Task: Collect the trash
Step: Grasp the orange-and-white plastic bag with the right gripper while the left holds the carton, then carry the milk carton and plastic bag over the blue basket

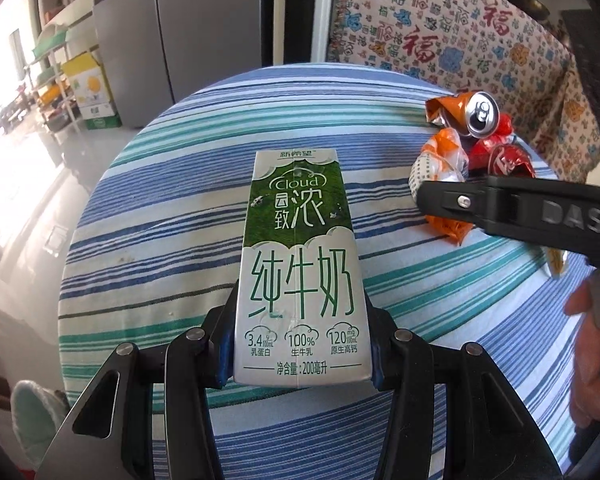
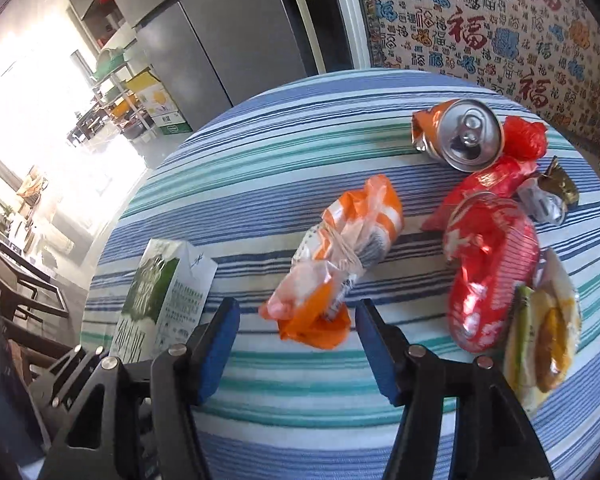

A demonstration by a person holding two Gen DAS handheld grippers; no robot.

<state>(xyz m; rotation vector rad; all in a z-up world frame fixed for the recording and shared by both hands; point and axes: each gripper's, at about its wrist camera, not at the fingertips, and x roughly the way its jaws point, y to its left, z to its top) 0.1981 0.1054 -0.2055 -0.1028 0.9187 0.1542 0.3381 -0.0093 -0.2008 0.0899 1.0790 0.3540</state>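
The left gripper (image 1: pixel 298 354) is clamped on a white-and-green 200 ml milk carton (image 1: pixel 300 264), its blue pads pressing both sides of the carton's lower end above the striped tablecloth (image 1: pixel 160 240). The right gripper (image 2: pixel 296 344) stands with jaws apart, the crumpled orange-and-white wrapper (image 2: pixel 340 256) lying just ahead of its tips. At two o'clock from that wrapper lies a crushed orange soda can (image 2: pixel 464 136), silver top facing the camera; at three o'clock lies a red foil bag (image 2: pixel 492 264), with a yellow snack packet (image 2: pixel 548 332) beside it. Blue, teal and white stripes cover the round table. Behind stand a grey refrigerator (image 1: pixel 204 32) and a patterned cloth (image 2: pixel 500 28) printed with red characters.
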